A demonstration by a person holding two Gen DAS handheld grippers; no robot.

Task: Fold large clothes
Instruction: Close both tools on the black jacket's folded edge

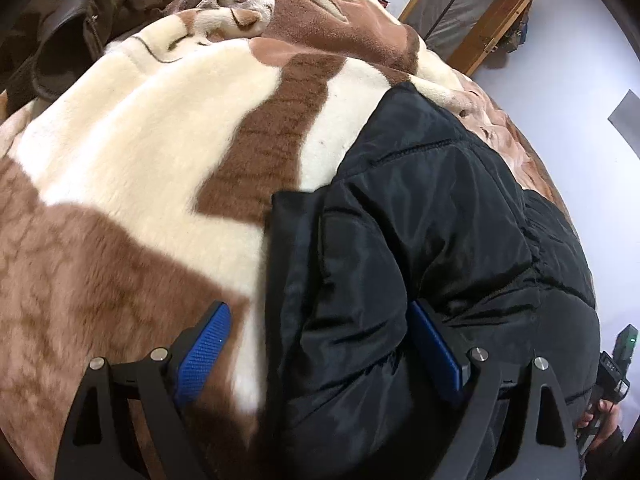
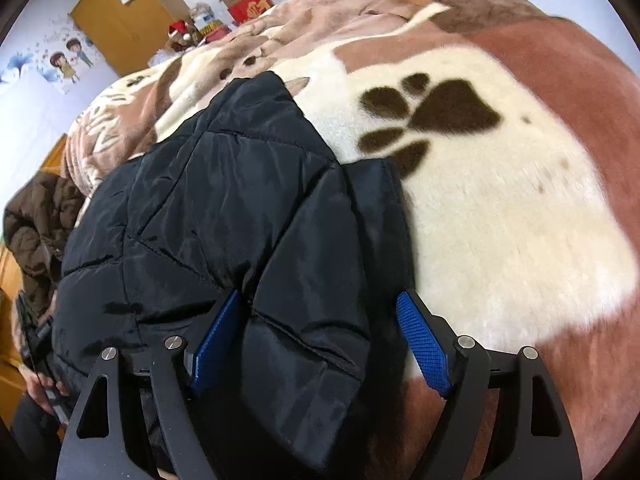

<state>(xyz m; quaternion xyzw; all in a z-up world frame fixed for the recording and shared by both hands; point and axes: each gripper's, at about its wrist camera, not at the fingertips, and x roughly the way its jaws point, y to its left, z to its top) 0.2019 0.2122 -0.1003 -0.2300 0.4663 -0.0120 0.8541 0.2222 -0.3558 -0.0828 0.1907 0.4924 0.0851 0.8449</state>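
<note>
A black puffer jacket [image 1: 432, 240] lies folded on a brown and cream plush blanket [image 1: 140, 140]; it also shows in the right wrist view [image 2: 224, 208]. My left gripper [image 1: 320, 344] is open, its blue pads [image 1: 204, 356] standing either side of the jacket's left edge. My right gripper [image 2: 320, 340] is open, its blue pads [image 2: 424, 348] straddling the jacket's right edge. Neither is closed on the fabric.
A dark brown coat [image 1: 80, 12] lies at the blanket's far left; it also shows in the right wrist view [image 2: 36, 216]. The blanket [image 2: 500, 200] has a paw print. A wooden frame [image 1: 472, 12], wooden door [image 2: 128, 12] and boxes [image 2: 248, 0] stand beyond the bed.
</note>
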